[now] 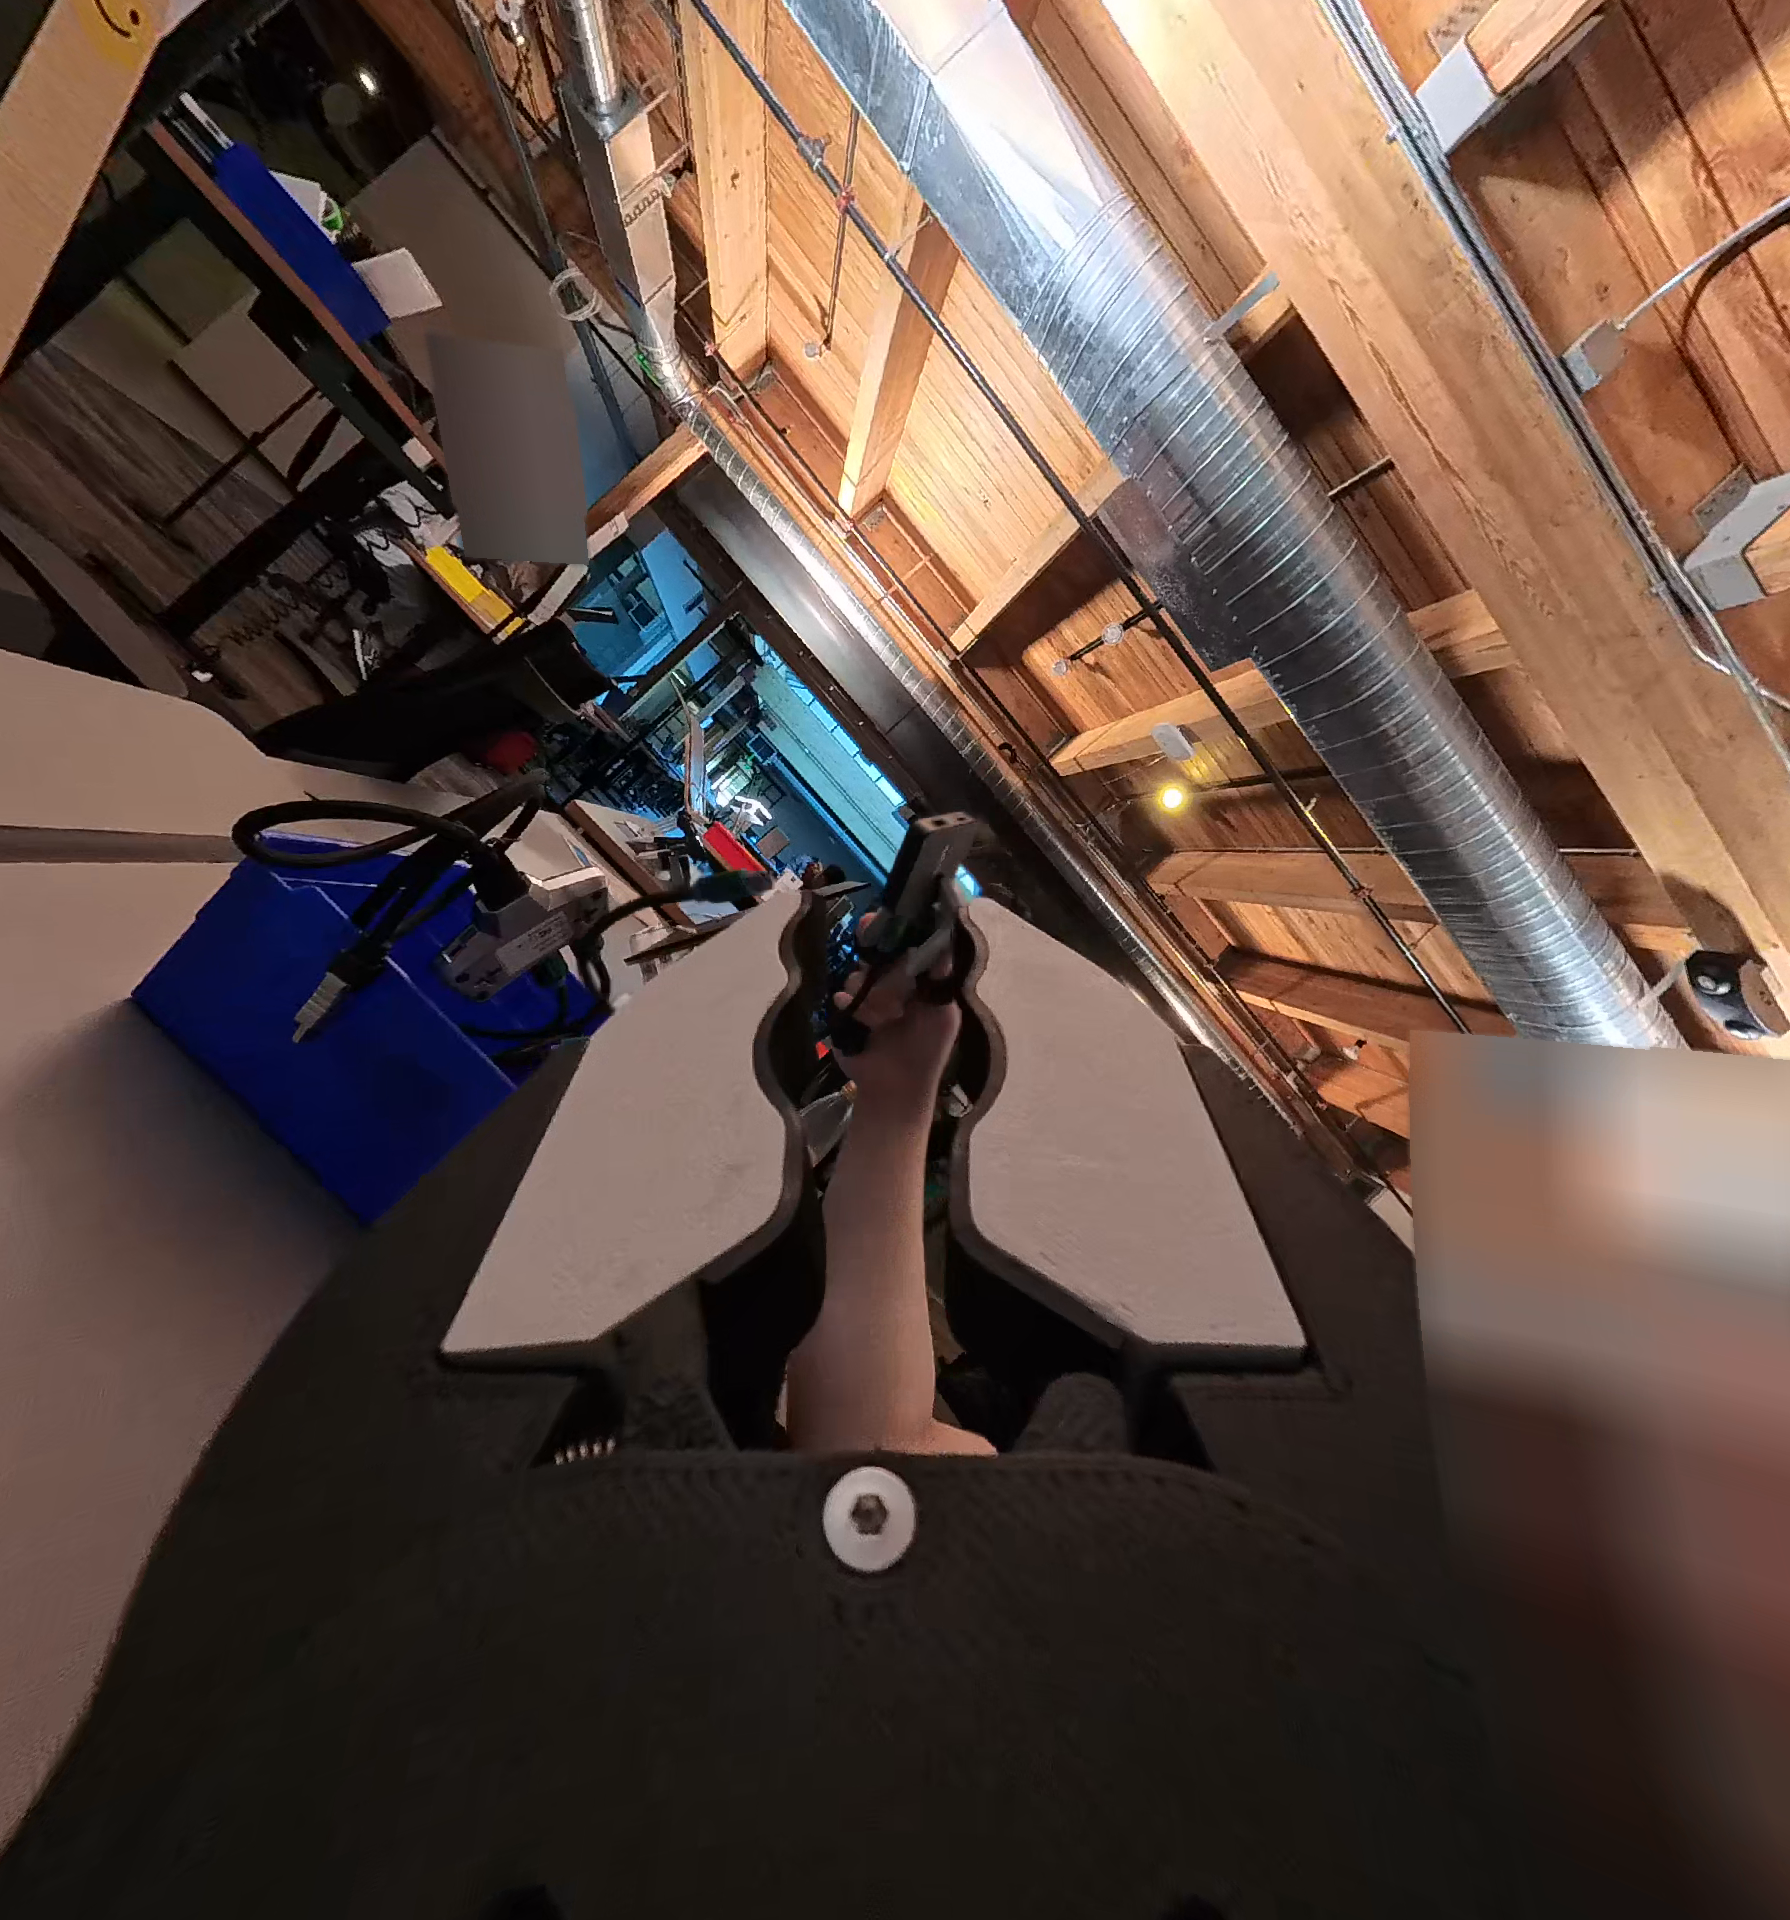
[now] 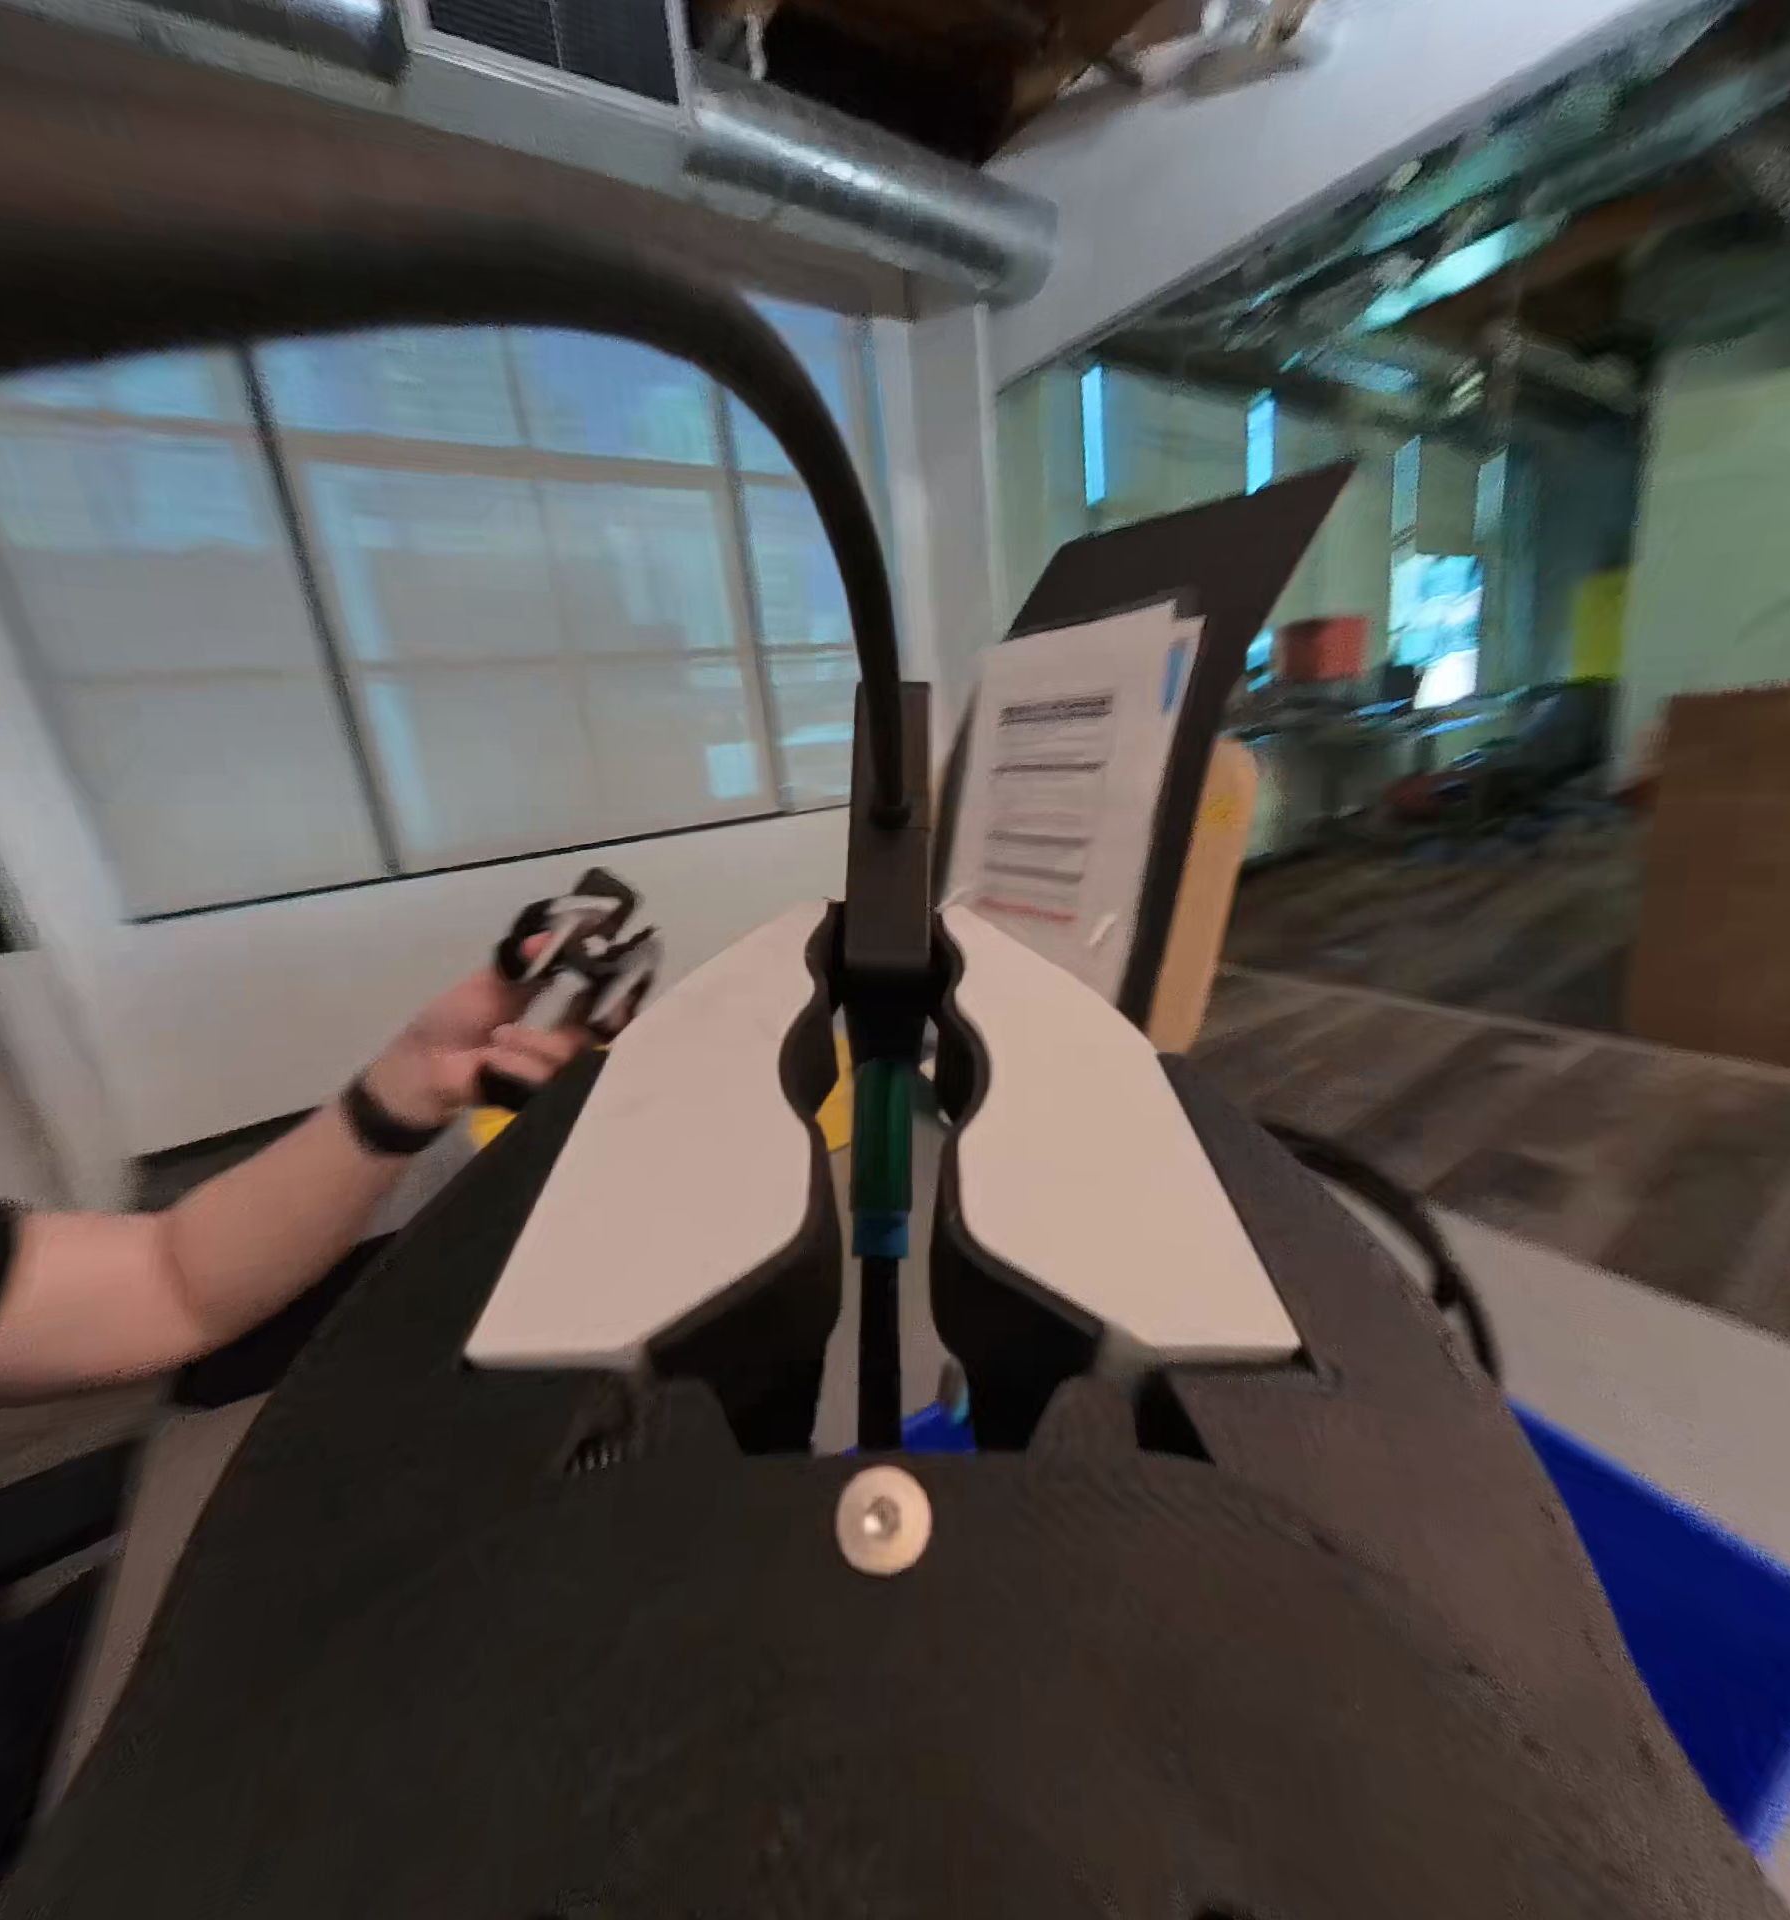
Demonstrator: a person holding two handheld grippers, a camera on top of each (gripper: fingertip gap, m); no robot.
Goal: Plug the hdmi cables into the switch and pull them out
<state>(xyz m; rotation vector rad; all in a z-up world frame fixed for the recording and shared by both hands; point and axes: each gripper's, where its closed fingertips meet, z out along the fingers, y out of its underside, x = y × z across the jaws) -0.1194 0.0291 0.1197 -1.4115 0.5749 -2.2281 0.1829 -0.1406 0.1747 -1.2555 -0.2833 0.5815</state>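
My right gripper (image 2: 886,935) is shut on a black HDMI plug body (image 2: 886,862), held upright in the air. A thick black cable (image 2: 829,447) arches from its top to the left. A green and blue connector (image 2: 880,1132) hangs below it between the fingers. In the left wrist view a silver switch box (image 1: 522,930) with black cables plugged in sits above the blue bin (image 1: 351,1060). My left gripper (image 1: 886,920) is open and empty, tilted up toward the ceiling. A forearm (image 1: 870,1247) and a hand holding a dark device (image 1: 922,883) show through its gap.
The blue bin (image 2: 1701,1621) lies below my right gripper on a pale table (image 1: 39,1039). A black stand with papers (image 2: 1067,790) is just beyond the plug. A hand (image 2: 455,1049) holds the other gripper (image 2: 579,956) at left. A cardboard box (image 2: 1743,862) stands at right. Across from one pair of fingers to the other is roughly 35 centimeters.
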